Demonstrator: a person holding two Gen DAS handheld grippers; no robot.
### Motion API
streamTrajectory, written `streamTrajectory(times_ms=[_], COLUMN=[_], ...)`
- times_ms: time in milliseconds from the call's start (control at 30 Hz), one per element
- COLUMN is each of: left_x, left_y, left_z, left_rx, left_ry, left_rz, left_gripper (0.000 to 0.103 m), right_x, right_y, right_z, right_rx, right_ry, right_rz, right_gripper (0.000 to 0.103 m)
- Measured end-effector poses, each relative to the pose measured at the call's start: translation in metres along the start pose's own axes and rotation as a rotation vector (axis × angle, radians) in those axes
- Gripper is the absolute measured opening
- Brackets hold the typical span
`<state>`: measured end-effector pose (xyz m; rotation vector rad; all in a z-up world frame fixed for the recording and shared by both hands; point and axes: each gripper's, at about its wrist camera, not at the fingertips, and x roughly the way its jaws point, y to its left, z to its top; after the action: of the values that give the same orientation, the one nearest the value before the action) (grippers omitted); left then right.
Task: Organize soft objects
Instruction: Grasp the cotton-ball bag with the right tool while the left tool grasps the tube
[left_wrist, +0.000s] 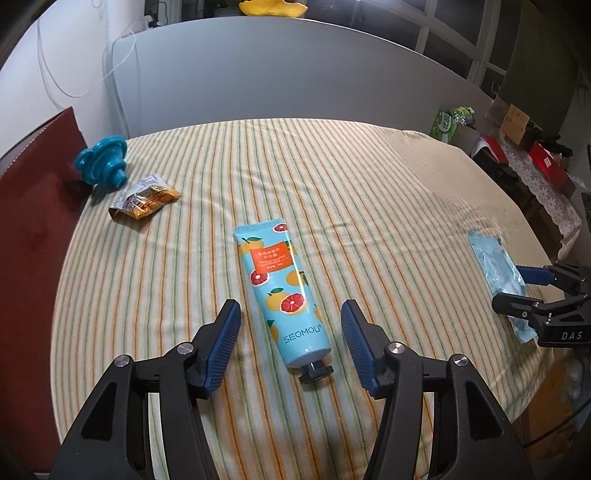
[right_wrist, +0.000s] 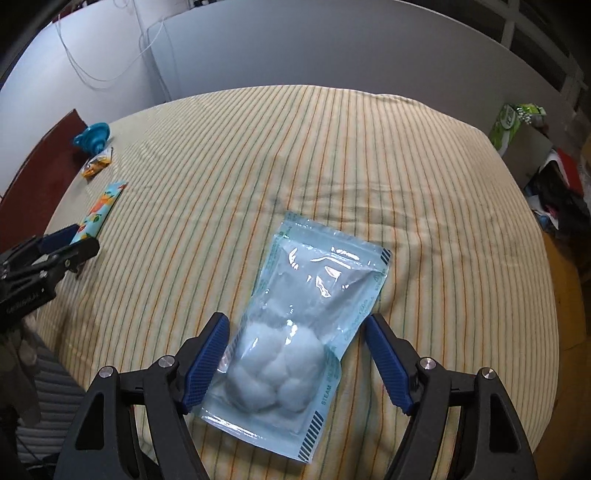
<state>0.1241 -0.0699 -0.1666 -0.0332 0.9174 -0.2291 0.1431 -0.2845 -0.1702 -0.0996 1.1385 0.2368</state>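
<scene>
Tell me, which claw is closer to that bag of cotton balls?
The right claw. Its open fingers straddle the near end of the bag of cotton balls on the striped cloth. The left claw sits off to the bag's left, open around the fruit-print tube.

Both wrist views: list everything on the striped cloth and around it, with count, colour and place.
striped cloth: one, cream with orange and green stripes, covering the table
hand cream tube: one, light blue with citrus print, black cap, lying between the left claw's fingers, untouched
cotton pouch: one, clear and pale blue, white cotton inside, between the right claw's fingers
snack packet: one, orange and white, far left
blue funnel: one, teal, behind the packet
green box: one, far right, off the cloth
left claw: open
right claw: open
</scene>
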Motion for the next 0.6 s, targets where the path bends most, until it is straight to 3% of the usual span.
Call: streamTrajectory(times_ms=[167,300,433,600], left_x=[-0.001,0.000,0.000,-0.003], left_y=[-0.001,0.001,0.001,0.007], left_z=[-0.002,0.000,0.000,-0.001], left_rx=[0.034,0.042,0.058,0.022], left_ry=[-0.006,-0.010,-0.015,-0.018], left_rz=[0.014,0.021,0.030,0.001], left_gripper=[0.052,0.037,0.026,0.026], right_x=[-0.004,-0.007,-0.009,-0.012], right_y=[0.000,-0.005,-0.009,-0.012], right_z=[-0.006,-0.006,-0.008,-0.009], right_rx=[-0.045,-0.051,-0.039,-0.025], right_ry=[0.001,0.009,0.005,-0.003], right_rz=[-0.022,-0.022,-0.015,0.004], right_gripper=[0.059,0.047,0.042,0.036])
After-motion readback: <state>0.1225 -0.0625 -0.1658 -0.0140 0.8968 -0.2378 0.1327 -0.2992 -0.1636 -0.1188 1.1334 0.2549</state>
